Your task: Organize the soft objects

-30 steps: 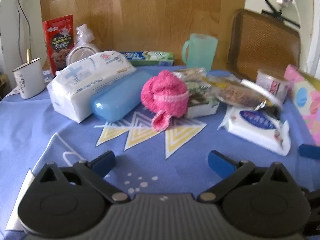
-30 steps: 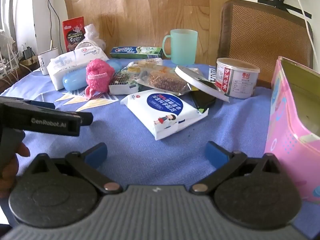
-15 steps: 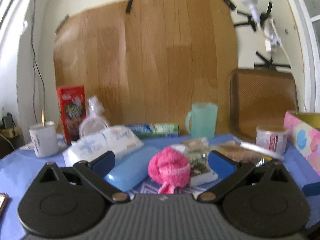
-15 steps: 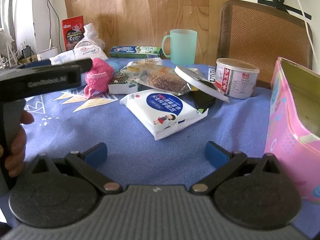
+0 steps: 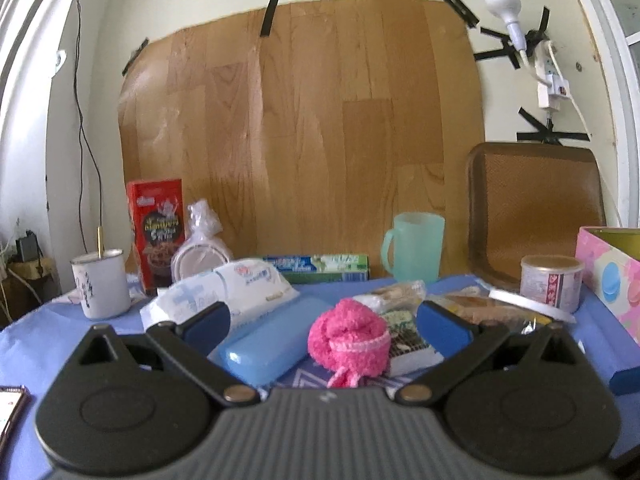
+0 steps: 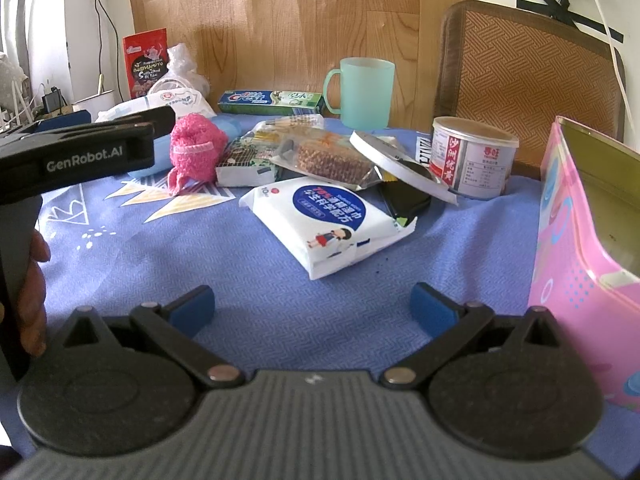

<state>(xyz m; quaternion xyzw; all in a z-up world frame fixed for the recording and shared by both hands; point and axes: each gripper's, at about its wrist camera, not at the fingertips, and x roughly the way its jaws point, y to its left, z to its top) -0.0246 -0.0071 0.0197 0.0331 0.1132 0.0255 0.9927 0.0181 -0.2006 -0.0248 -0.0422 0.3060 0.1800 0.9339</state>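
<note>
Item: fuzzy pink knitted bundle with a drawstring band [image 5: 349, 339], on the blue-clothed counter [image 6: 248, 264] between the light blue plastic case [image 5: 266, 346] and a snack packet. Judged light, squashy, non-slip, not fragile; best pinched across its plump middle, above the band. My left gripper [image 5: 322, 326] frames it, jaws wide, empty. My right gripper [image 6: 312, 310] hovers apart, jaws wide, empty.

This is a home: a table with a blue cloth [image 6: 320, 304] holds a toothpaste box [image 6: 272, 102], snacks [image 6: 332, 156] and a cup [image 6: 362, 92].
</note>
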